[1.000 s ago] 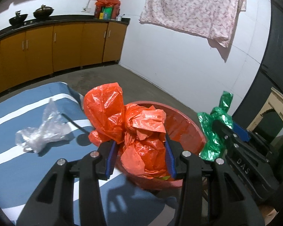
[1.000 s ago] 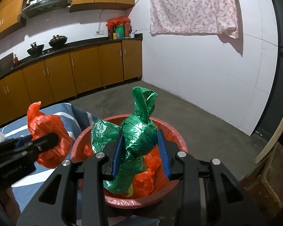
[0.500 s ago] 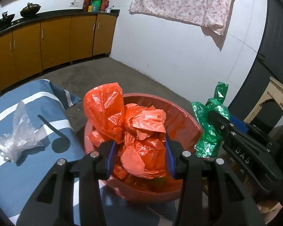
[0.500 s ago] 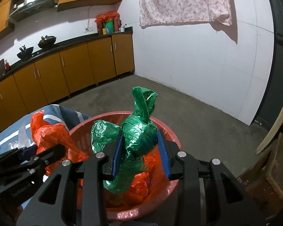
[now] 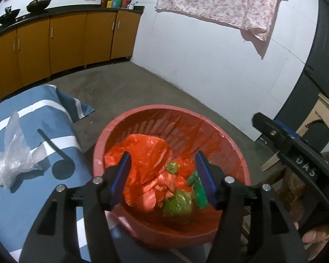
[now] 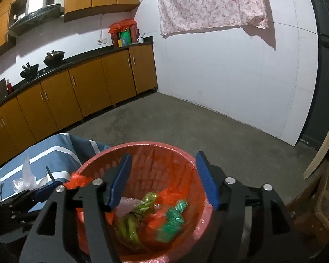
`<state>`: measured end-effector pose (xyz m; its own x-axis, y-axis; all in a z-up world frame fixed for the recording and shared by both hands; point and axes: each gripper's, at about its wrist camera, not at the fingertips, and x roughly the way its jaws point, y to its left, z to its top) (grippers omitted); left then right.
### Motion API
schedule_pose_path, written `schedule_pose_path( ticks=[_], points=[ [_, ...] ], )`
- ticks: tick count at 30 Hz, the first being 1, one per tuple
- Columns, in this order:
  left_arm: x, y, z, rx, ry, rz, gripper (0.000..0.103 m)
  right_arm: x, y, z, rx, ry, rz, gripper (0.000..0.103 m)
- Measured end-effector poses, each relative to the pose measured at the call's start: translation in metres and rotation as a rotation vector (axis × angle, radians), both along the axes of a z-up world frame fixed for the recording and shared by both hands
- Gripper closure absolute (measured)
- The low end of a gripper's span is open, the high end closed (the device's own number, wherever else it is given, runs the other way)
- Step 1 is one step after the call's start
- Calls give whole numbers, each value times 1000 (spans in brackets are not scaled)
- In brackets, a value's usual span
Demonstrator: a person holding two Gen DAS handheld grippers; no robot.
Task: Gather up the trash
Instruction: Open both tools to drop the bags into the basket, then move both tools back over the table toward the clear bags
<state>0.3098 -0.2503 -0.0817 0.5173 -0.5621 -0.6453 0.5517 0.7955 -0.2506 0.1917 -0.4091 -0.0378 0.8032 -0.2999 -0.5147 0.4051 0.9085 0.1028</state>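
Left gripper (image 5: pixel 162 178): jaws just opened, now moderately wide, nothing between the pads. Orange bag (image 5: pixel 142 153) released; a second ago pinched between those pads, now lying inside the red basket (image 5: pixel 164 114), still partly bunched up against the near-left wall.

Right gripper (image 6: pixel 163 179): jaws also just opened, similarly wide and empty. Green bag (image 6: pixel 171 219) dropped; previously held upright above the rim, now blurred at the basket bottom beside orange scraps and a yellow-green wad (image 6: pixel 127 225). Blur suggests still settling.

Both drops landed inside the basket, nothing seen spilled over the rim. Two pieces done.

Remaining: clear plastic bag (image 5: pixel 8 164) on the blue striped cloth (image 5: pixel 33 208) left of the basket, well apart from either gripper. Thin dark stick-like item (image 5: pixel 52 144) on the cloth near it; unclear whether trash. Likely next target: the clear bag, left side closest.

Readable text: "DAS" in white on the right gripper body, seen from the left wrist view. Counter containers (image 6: pixel 125 35) have labels, too small to read.
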Motion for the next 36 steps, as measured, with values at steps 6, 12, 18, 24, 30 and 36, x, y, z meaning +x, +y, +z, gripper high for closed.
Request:
schedule_pose_path(
  ticks=[6, 12, 18, 24, 30, 36],
  points=[
    [-9, 28, 7, 13, -43, 73, 26, -10, 3, 3, 4, -37, -32, 6],
    [-27, 71, 18, 37, -107, 161, 13, -8, 24, 10, -19, -48, -11, 2],
    [-45, 136, 21, 121, -180, 296, 10, 0, 60, 19, -39, -55, 78, 2],
    [-46, 215, 10, 193, -168, 470, 10, 15, 111, 18, -43, -42, 189, 2],
    [-45, 296, 1, 235, -149, 659, 8, 33, 166, 9, -57, -11, 277, 2],
    [-45, 351, 1, 213, -151, 776, 4, 65, 224, -10, -40, 59, 365, 2]
  ],
)
